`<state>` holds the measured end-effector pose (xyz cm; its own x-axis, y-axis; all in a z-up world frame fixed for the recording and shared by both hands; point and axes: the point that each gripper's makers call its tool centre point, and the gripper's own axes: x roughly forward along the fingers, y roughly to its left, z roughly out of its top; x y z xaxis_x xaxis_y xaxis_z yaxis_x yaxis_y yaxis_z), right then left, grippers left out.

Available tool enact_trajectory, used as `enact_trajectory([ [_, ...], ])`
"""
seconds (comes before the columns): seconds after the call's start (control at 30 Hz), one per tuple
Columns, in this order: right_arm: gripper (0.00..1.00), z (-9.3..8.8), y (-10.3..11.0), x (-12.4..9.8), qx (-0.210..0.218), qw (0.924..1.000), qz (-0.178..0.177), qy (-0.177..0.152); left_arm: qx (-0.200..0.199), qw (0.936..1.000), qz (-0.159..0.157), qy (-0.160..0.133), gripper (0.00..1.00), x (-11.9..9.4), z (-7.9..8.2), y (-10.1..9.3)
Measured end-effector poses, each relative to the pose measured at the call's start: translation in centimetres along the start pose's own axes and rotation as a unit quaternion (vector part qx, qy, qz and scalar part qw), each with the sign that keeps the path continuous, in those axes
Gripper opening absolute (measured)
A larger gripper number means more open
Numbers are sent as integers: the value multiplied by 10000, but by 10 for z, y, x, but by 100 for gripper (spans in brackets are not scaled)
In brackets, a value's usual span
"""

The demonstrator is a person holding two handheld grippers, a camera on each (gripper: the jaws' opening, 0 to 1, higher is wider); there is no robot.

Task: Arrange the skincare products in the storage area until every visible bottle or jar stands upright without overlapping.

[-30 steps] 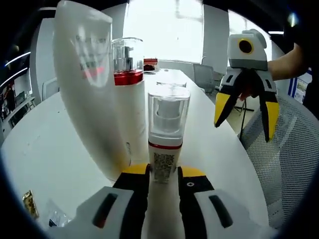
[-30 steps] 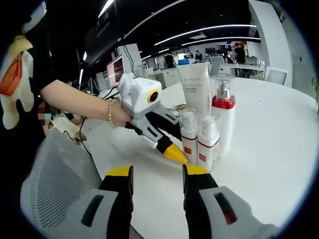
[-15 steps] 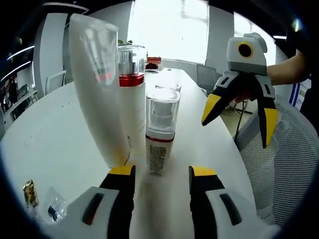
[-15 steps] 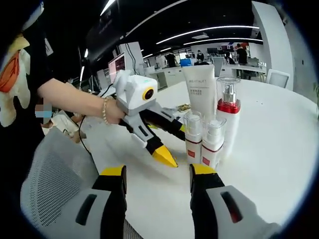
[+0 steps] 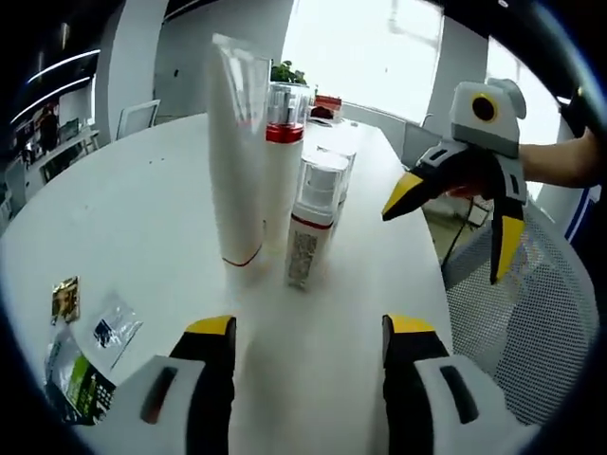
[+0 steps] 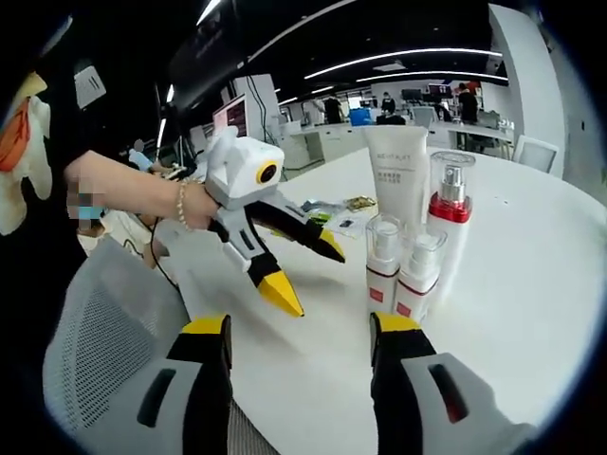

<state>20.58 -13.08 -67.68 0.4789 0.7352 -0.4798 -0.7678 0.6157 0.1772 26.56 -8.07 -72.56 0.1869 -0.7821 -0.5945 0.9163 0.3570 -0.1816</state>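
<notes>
Four skincare products are seen standing upright in a tight cluster on the white table (image 5: 114,209). In the left gripper view the tall white tube (image 5: 236,161) is taken as landmark: the red-collared pump bottle (image 5: 282,161) stands just beside it, the nearer small spray bottle (image 5: 311,223) stands in front of that bottle, and a second small spray bottle (image 5: 337,171) is partly hidden behind the first. Small sachets (image 5: 81,341) lie well apart from the tube, toward the table's near edge.

The left tongs (image 5: 308,332) are held low over the table, short of the tube, with the jaws spread wide and nothing between them. The right tongs (image 5: 455,218) are held above the table edge, well apart from the tube, jaws spread wide and pointing downward, empty.

In the right gripper view the left tongs (image 6: 308,275) are gripped by a hand (image 6: 194,204) with a bracelet at the wrist, the forearm reaching in level, the jaws angled down toward the table near the tube (image 6: 398,180).
</notes>
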Motion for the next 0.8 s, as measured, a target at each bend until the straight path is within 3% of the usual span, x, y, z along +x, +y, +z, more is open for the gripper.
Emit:
enact_trajectory([
  [0.37, 66, -2, 8, -4, 19, 10000, -1, 22, -395, 9984, 390, -85, 67, -40, -15, -7],
  [0.8, 74, -6, 24, -4, -43, 9999, 36, 90, -1030, 9897, 962, -240, 81, -87, -43, -14],
])
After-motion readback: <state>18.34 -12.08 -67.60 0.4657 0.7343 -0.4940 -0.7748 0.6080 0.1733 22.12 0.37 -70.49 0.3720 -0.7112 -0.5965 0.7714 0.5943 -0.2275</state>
